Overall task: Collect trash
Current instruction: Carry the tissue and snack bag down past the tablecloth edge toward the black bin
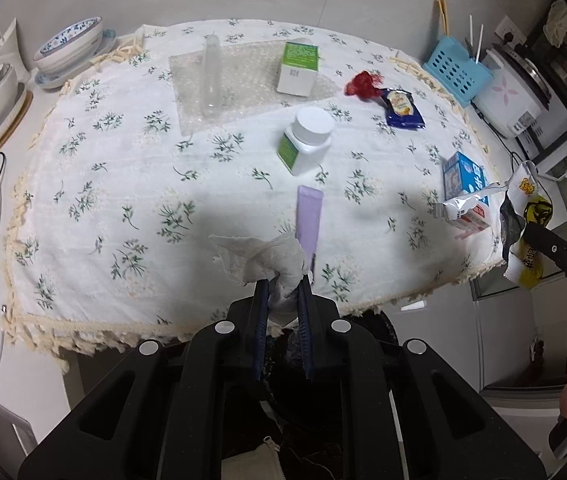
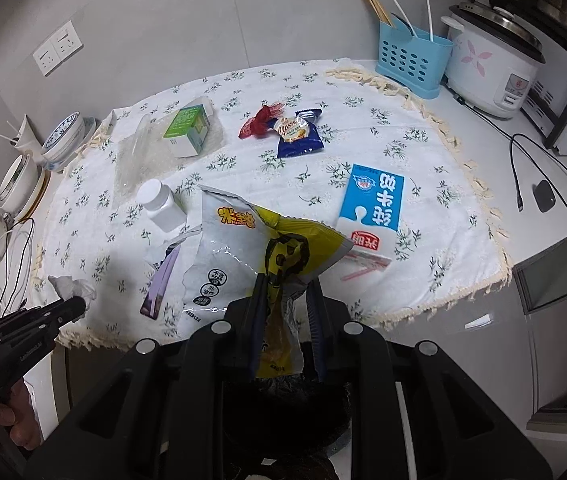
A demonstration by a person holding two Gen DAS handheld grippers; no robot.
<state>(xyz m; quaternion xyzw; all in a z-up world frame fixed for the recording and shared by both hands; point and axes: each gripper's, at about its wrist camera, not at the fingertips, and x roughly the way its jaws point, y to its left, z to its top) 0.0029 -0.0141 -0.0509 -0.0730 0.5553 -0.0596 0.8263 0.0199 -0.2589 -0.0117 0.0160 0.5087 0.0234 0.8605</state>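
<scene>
Both grippers: each clamps one piece of trash, lifted off the tablecloth [image 1: 123,168].
Left gripper [image 1: 283,280]: jaws nearly closed on crumpled tissue [image 1: 271,256], over the near table edge.
Right gripper [image 2: 285,280]: jaws pinching yellow snack wrapper [image 2: 243,248], which hangs limp.
Reason: apparently carrying both to a bin.
Remaining: milk carton [image 2: 371,208], blue wrapper [image 2: 297,134].

White table [image 2: 555,240], floral fringed cloth [image 1: 131,184] over it. On cloth: bubble wrap [image 1: 243,80] under green-white box [image 1: 298,68] and clear tube [image 1: 211,76]; white-capped bottle [image 1: 307,138]; purple tube [image 1: 308,220]; red wrapper [image 1: 363,84]; blue snack packet [image 1: 402,109]; blue milk carton [image 2: 371,212].
</scene>
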